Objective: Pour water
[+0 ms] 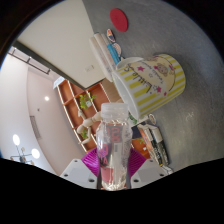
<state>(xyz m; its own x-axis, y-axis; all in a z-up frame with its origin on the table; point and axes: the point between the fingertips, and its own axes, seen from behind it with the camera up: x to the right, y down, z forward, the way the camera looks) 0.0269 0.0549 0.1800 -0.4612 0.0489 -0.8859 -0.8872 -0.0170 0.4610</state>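
Gripper (113, 172): both fingers press on a clear bottle, one pink pad (92, 163) showing at its left side; the jaws stand only as wide as the bottle's body.
Bottle (113, 145): held between the fingers, pointing forward along them with its neck away from the camera; it looks see-through, and whether it has a cap on I cannot tell.
Tilt: the whole scene sits rotated, so the gripper appears to be rolled over hard; I judge this is the pouring tilt, bringing the bottle's mouth down toward a vessel.
Cup (152, 82): a wide paper cup with yellow-green stripes and a pink print, just beyond the bottle's neck, its open mouth toward the bottle; probably the target for the water.
Water: no stream is visible, so whether flow has begun I cannot tell.
Shelf (82, 100): wooden compartments with small items, well beyond the bottle.
Red disc (119, 18): on the grey surface, far past the cup.
Risk: the neck may sit off the cup's rim, spilling water.
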